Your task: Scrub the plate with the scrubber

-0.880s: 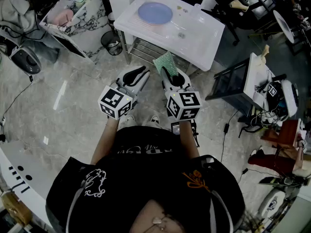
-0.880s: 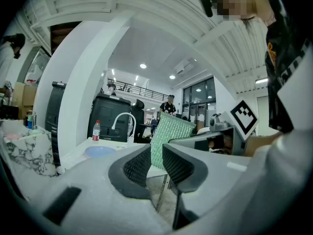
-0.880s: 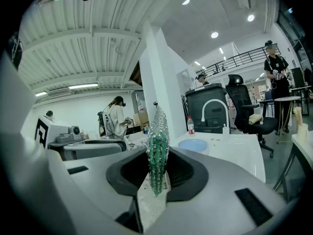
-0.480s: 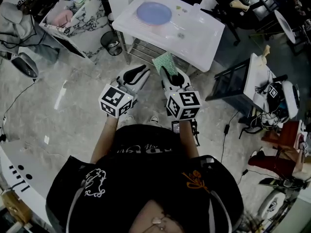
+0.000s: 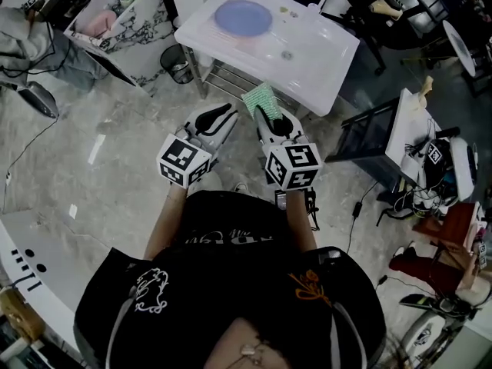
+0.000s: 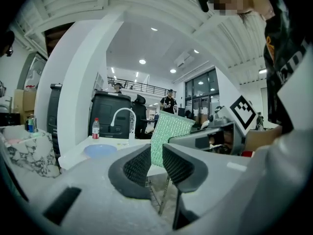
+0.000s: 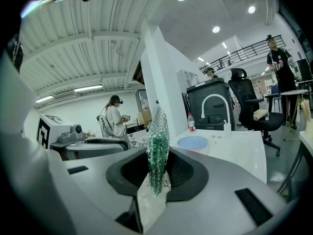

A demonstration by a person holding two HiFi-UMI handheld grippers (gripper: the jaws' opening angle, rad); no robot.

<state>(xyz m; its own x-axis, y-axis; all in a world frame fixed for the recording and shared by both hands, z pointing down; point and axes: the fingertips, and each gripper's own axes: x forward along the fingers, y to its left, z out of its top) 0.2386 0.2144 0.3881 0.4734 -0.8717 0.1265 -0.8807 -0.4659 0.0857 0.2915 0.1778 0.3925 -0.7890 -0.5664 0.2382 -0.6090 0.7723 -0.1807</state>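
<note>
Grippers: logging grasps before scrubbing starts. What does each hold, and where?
Right gripper is shut on the green scrubber, by its lower edge. Left gripper holds nothing; its jaws stand slightly apart.

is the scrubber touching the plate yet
No, the scrubber is clamped in the right tongs over the floor, well short of the plate on the white sink unit.

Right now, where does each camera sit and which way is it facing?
Head view: on the person's head, looking steeply down at the left gripper, right gripper, arms, torso.
Left gripper view: rides that gripper, facing the sink table; jaws narrowly apart, empty.
Right gripper view: rides that gripper, facing the same table; jaws clamp the scrubber.
All share the blue plate.
</note>
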